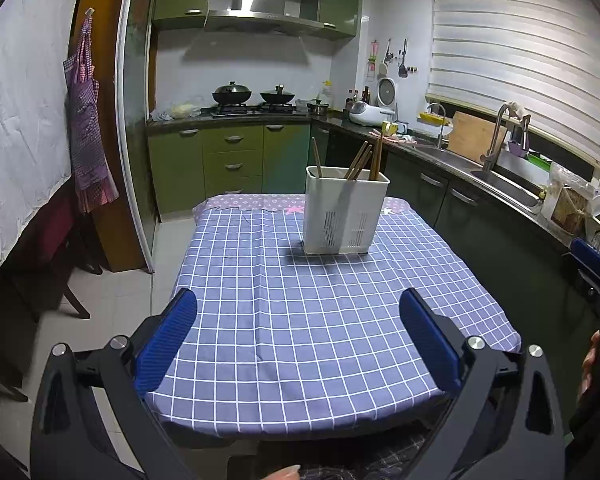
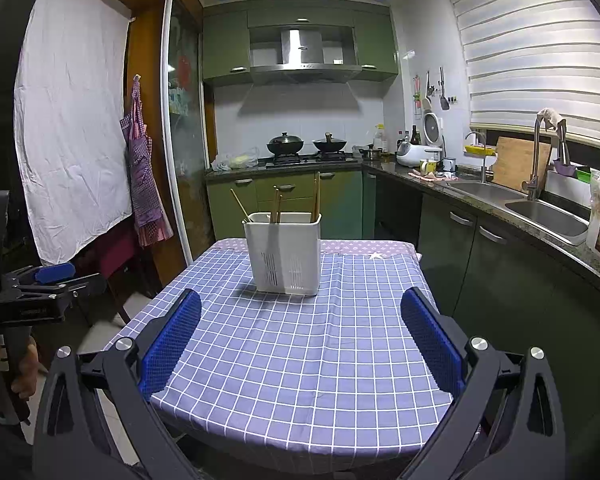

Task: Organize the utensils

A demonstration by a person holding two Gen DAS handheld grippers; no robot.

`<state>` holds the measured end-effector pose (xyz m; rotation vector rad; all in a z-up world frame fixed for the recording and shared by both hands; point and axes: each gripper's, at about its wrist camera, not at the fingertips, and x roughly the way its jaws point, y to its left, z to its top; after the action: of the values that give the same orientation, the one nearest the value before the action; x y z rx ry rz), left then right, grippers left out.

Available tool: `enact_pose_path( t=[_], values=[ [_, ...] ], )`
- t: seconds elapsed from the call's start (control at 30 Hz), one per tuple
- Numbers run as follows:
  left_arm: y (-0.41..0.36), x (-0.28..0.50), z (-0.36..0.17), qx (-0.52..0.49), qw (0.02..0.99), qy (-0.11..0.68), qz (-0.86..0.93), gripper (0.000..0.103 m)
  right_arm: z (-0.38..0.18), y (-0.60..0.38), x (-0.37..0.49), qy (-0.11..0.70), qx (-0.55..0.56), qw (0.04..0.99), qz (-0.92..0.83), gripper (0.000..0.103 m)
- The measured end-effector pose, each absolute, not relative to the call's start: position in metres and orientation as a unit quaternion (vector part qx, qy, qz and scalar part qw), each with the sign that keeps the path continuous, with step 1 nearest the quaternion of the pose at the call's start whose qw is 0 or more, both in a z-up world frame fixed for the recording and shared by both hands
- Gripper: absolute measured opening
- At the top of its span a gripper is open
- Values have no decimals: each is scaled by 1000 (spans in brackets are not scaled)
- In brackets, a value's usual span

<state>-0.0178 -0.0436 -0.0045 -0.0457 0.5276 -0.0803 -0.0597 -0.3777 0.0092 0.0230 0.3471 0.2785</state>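
One white holder (image 1: 346, 212) stands upright on the far half of the table (image 1: 320, 340), and that's the only thing on the checked cloth. Chopsticks (image 1: 360, 164) poke up out of it: about five brown sticks, counted in the right wrist view (image 2: 277, 206), one leaning out left, two or three in the middle, one tall at the right. The left view gives much the same, though overlapping sticks make the count unsure.

Left gripper (image 1: 298, 312), spread wide, blue pads apart, nothing between them, hanging over the near end of the table. Right gripper (image 2: 302, 308), same story: spread wide, empty, holder well ahead of it. The left gripper also shows at the left edge of the right view (image 2: 56, 276), a hand (image 2: 20, 372) on its grip.

Behind: two lidded woks (image 2: 286, 144) on the stove, two basins in the sink (image 2: 548, 212), two taps, one cutting board (image 2: 520, 164) leaning by the window, one checked apron (image 2: 144, 184) on a hook, one rice cooker (image 2: 414, 148).

Writing: small lettering on the left gripper's body, too small to read.
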Motion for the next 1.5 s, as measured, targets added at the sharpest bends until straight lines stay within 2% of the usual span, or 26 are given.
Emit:
enact_pose_path(
  t=[1.5],
  values=[
    [-44,-13,-6,-11,962,268,-47,96,-1,-374,-55,178,13,974,142,98]
  ],
)
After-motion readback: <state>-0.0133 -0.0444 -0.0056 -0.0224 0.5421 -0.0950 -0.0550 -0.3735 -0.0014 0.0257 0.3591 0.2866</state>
